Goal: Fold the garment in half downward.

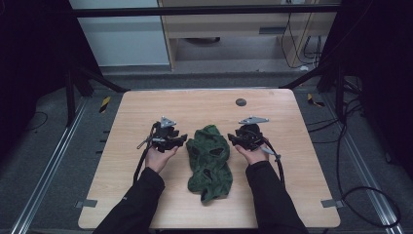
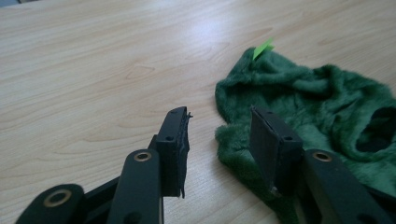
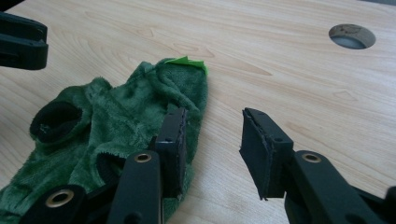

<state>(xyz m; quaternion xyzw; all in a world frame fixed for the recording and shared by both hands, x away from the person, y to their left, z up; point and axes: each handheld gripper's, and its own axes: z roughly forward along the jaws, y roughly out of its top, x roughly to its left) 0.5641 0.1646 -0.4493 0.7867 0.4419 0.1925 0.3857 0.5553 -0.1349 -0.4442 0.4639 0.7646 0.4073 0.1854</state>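
Note:
A green plush garment (image 1: pixel 210 161) with dark-rimmed holes lies crumpled in the middle of the wooden table (image 1: pixel 146 105). My left gripper (image 1: pixel 179 141) hovers just left of it, open, its jaws straddling the fabric's near edge (image 2: pixel 233 140) with nothing clamped. To the garment's right my right gripper (image 1: pixel 234 140) is open too. In the right gripper view its left jaw stands over the fur's edge (image 3: pixel 140 107) and its right jaw over bare wood. A bright green tag (image 3: pixel 189 63) sticks out at the garment's far end (image 2: pixel 263 46).
A round grommet hole (image 1: pixel 241 102) sits in the tabletop behind the right gripper (image 3: pixel 351 36). Bare wood surrounds the garment on all sides. Cables trail from both grippers toward the table's front. Dark frame rails and floor cables lie beyond the table edges.

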